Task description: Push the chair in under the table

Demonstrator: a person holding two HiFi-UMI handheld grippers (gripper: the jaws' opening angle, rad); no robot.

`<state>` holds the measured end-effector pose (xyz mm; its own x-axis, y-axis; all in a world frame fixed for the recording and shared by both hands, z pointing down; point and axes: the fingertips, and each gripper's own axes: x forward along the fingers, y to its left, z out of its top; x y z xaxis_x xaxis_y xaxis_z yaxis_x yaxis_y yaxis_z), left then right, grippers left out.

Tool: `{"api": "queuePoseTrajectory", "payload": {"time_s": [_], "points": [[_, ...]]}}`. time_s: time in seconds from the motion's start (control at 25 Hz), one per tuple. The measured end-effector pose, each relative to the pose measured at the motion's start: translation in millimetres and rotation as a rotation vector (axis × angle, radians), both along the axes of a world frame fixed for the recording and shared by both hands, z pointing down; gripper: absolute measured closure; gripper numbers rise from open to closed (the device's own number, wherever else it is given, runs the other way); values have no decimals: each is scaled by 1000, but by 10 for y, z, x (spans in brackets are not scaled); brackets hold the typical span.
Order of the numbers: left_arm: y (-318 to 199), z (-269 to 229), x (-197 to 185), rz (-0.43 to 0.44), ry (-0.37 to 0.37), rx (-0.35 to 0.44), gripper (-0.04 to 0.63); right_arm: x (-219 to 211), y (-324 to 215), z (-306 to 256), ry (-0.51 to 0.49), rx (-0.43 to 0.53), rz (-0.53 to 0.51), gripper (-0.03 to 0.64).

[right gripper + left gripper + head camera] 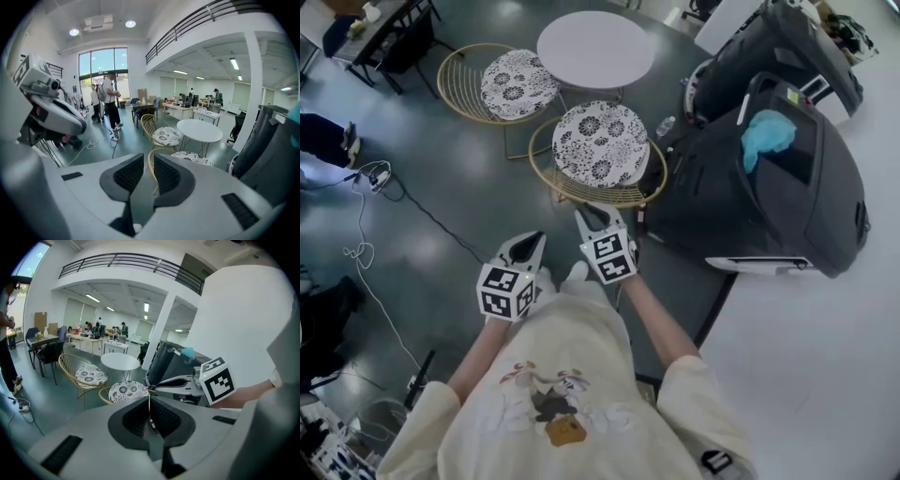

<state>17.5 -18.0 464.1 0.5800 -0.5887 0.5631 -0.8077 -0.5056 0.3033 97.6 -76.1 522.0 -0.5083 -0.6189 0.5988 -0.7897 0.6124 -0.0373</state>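
Note:
A round white table (595, 49) stands on the dark floor. The near chair (600, 142), gold wire with a patterned cushion, has its seat only partly under the table's edge. A second like chair (517, 82) stands at the table's left. My right gripper (592, 216) hovers just short of the near chair's back rim (581, 195), open by a narrow gap and holding nothing. The rim shows through that gap in the right gripper view, beyond the gripper (149, 161). My left gripper (532, 242) hangs beside it, farther from the chair, its tips (149, 397) touching and empty.
Two big black machines (769, 178) crowd the chair's right side, one with a teal cloth (767, 133) on top. A white surface (825, 356) lies to my right. A cable (366, 234) trails over the floor at left. People stand by the windows (110, 105).

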Motion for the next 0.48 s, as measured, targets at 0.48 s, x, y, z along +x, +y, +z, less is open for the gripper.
{"api": "queuePoseTrajectory", "payload": {"time_s": [0.48], "points": [[178,-362,317,22,-4,109,586,272,454,-1091,-247,162,276,554]]}}
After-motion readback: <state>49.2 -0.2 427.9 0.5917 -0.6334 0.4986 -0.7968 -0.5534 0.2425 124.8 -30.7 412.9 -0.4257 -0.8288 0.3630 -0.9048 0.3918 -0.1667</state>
